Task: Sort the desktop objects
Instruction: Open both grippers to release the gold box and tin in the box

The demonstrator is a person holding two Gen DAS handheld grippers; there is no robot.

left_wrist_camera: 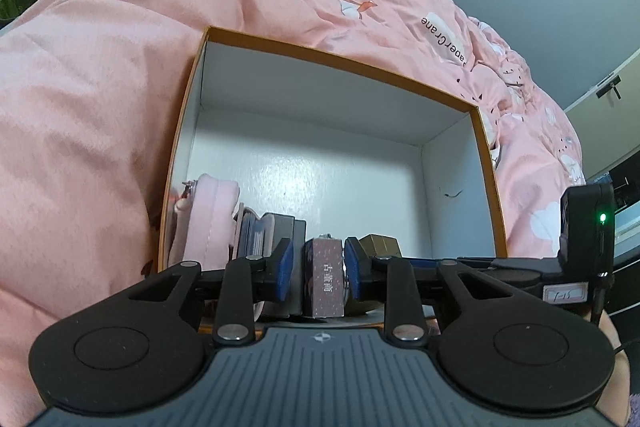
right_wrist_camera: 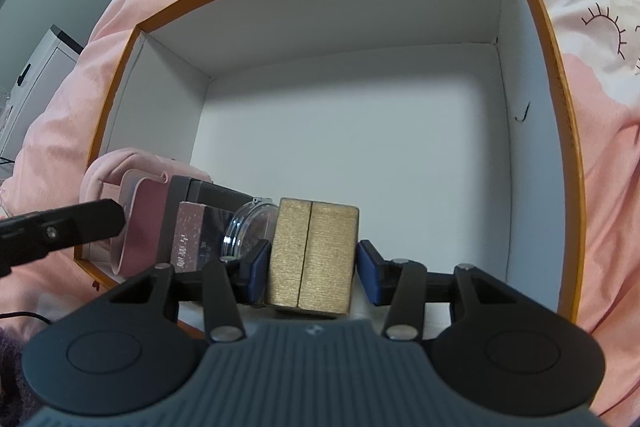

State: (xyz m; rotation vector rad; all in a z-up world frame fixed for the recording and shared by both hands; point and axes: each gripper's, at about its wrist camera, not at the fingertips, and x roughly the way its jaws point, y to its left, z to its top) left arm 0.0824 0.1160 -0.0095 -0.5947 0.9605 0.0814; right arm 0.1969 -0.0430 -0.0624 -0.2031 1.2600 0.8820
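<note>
Orange-rimmed box (left_wrist_camera: 188, 115) on pink quilt (left_wrist_camera: 92, 115)

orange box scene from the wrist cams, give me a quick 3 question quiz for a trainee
1. True or false: the gold box stands outside the orange-rimmed box.
2. What sits between the pads of the left tongs? A) maroon speckled box B) pink pouch C) clear round case
3. Fill in: the inside walls of the orange-rimmed box are ____.

Key: 1 false, it stands inside, near the front edge. 2 A. 3 white.
</note>
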